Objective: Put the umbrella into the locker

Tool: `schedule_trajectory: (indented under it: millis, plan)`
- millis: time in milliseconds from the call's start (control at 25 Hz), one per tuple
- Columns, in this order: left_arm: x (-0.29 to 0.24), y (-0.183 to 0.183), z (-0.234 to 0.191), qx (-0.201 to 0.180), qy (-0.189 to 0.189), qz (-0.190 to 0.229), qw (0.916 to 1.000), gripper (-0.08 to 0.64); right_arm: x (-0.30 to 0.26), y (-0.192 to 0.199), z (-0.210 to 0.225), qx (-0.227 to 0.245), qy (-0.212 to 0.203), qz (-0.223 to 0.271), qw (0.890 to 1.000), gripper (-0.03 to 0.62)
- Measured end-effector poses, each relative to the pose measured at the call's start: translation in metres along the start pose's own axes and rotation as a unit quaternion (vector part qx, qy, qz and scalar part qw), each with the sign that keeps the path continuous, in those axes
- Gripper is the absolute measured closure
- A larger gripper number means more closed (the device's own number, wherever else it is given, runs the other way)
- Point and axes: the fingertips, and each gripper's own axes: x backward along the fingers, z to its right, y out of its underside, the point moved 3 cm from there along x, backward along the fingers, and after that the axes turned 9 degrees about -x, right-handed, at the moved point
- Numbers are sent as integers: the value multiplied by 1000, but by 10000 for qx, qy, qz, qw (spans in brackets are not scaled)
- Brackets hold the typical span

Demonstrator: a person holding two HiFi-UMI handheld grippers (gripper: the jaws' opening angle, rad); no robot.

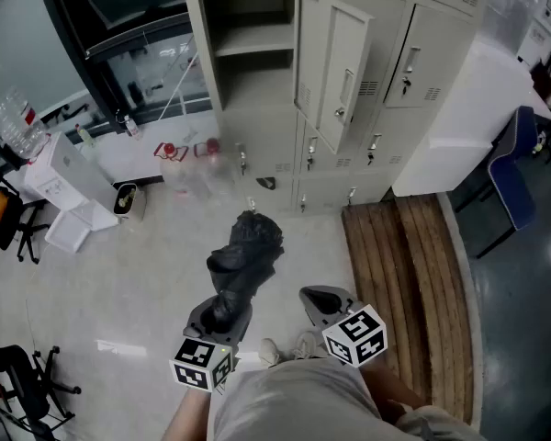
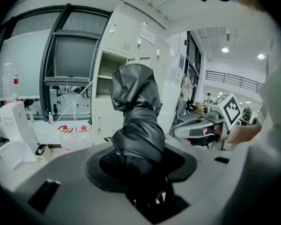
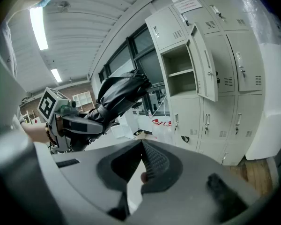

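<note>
The left gripper (image 1: 223, 314) gripped a black folded umbrella (image 1: 246, 254) between its jaws, the bundle jutting out ahead of them and bulging past their tips. The right gripper (image 1: 325, 299), just to the right of it, had its jaws closed together on nothing, with the umbrella off to their left. Well ahead of both pairs of jaws stood the grey locker (image 1: 257, 90), one door (image 1: 338, 67) swung open on a compartment with a bare shelf (image 1: 253, 42).
</note>
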Motion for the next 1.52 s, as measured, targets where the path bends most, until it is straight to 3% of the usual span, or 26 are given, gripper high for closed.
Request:
schedule_trajectory:
  millis: [360, 600, 1520]
  plan:
    - [3, -1, 11, 55, -5, 0, 10000, 356, 8, 0, 0, 109, -56, 3, 9999, 564]
    - [4, -3, 19, 107, -45, 4, 9999, 356, 15, 1, 2, -117, -203, 81, 9997, 563]
    - [-24, -12, 63, 286, -356, -75, 9989, 356, 40, 9, 47, 46, -590, -146, 9981, 563]
